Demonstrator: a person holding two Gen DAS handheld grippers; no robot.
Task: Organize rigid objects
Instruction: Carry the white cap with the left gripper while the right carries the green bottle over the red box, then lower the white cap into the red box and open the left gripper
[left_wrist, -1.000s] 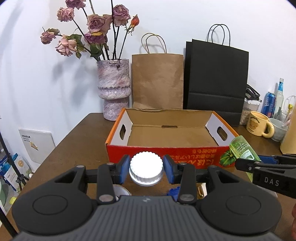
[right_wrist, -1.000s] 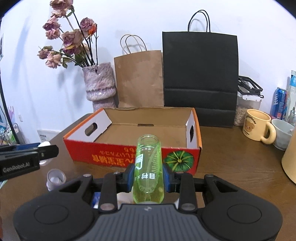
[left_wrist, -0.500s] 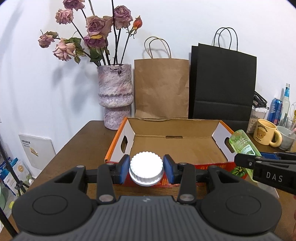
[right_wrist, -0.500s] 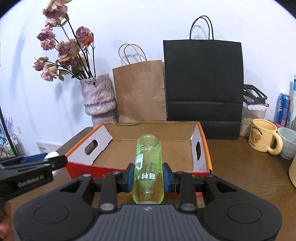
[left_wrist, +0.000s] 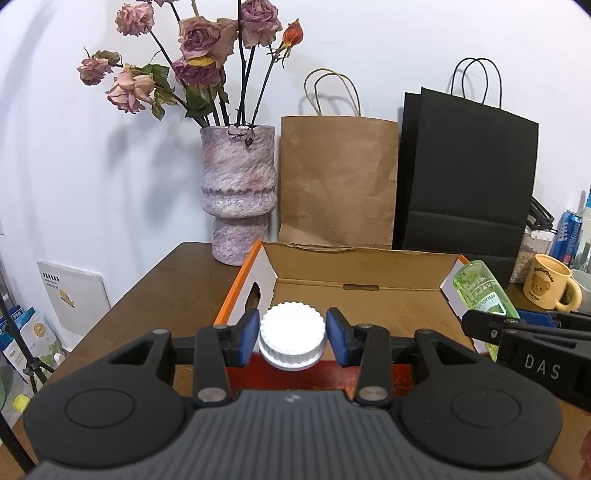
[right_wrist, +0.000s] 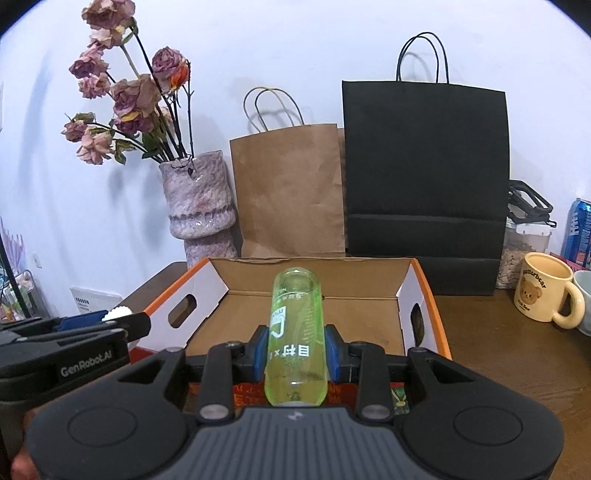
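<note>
1. Left wrist view: left gripper (left_wrist: 291, 335) clamped on a white ribbed cap (left_wrist: 292, 340) above the cardboard box's (left_wrist: 354, 258) near wall; a white panel (left_wrist: 75, 295) leans below.
2. Right wrist view: right gripper (right_wrist: 295, 350) clamped on a green bottle (right_wrist: 295, 332), over the same box; bear mug (right_wrist: 543, 295) stands right.

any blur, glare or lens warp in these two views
Left wrist view: sharp, fisheye bends the black paper bag, soft shadows behind the dried roses. Right wrist view: also sharp, dark corners, mild sheen on the green transparent bottle.
</note>
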